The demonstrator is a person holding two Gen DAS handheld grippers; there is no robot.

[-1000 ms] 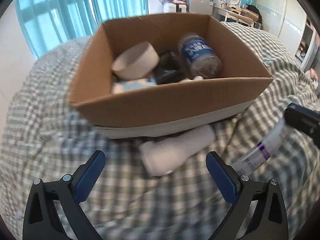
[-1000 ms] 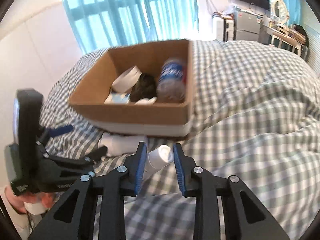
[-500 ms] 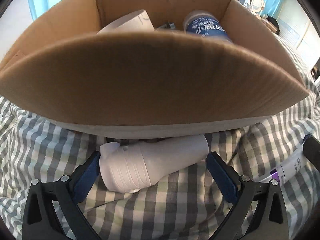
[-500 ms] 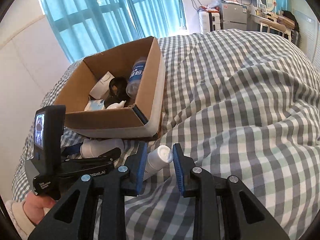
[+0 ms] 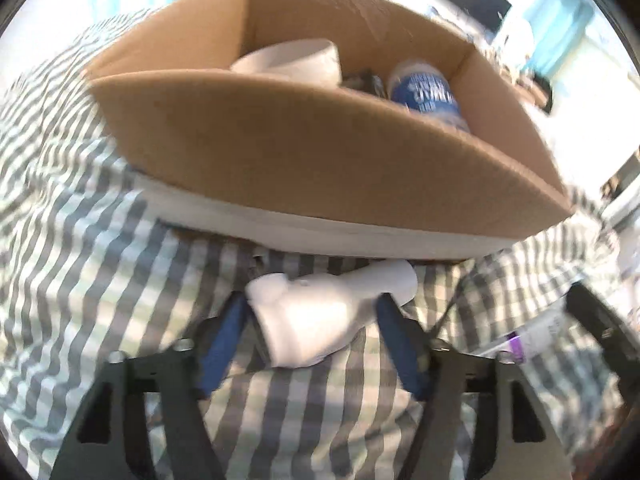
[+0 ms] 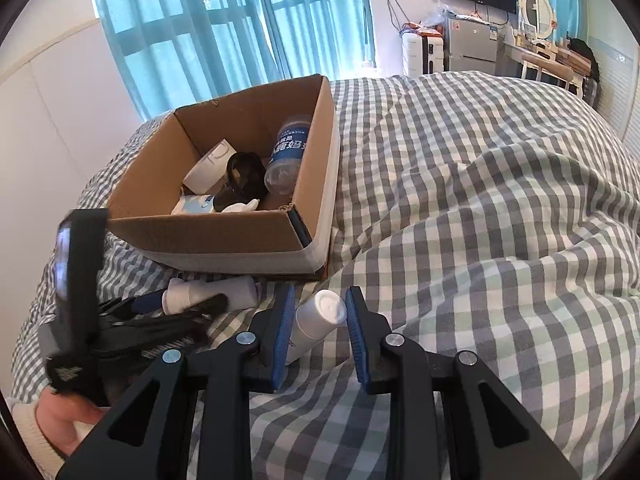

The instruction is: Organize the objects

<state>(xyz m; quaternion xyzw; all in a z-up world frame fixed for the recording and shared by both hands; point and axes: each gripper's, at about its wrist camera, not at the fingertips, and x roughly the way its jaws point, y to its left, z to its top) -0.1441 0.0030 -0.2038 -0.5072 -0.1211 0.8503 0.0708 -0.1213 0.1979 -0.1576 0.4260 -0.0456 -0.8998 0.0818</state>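
Note:
A white bottle (image 5: 320, 312) lies on the checked bedspread just in front of the cardboard box (image 5: 320, 160). My left gripper (image 5: 310, 320) is shut on this white bottle, its blue pads against both sides. The bottle also shows in the right wrist view (image 6: 212, 294), with the left gripper (image 6: 180, 308) around it. My right gripper (image 6: 318, 328) is shut on a white tube with a ribbed cap (image 6: 316, 320) and holds it over the bed. The tube shows in the left wrist view (image 5: 532, 332) at right.
The box (image 6: 240, 236) holds a roll of white tape (image 6: 210, 166), a blue-labelled bottle (image 6: 288, 152), a black object (image 6: 244, 172) and a small packet (image 6: 196, 204). The checked bedspread (image 6: 480, 220) spreads wide to the right. Curtains and furniture stand behind.
My left gripper has closed from wide open onto the white bottle. The right gripper has lifted and turned a little, still holding the tube.

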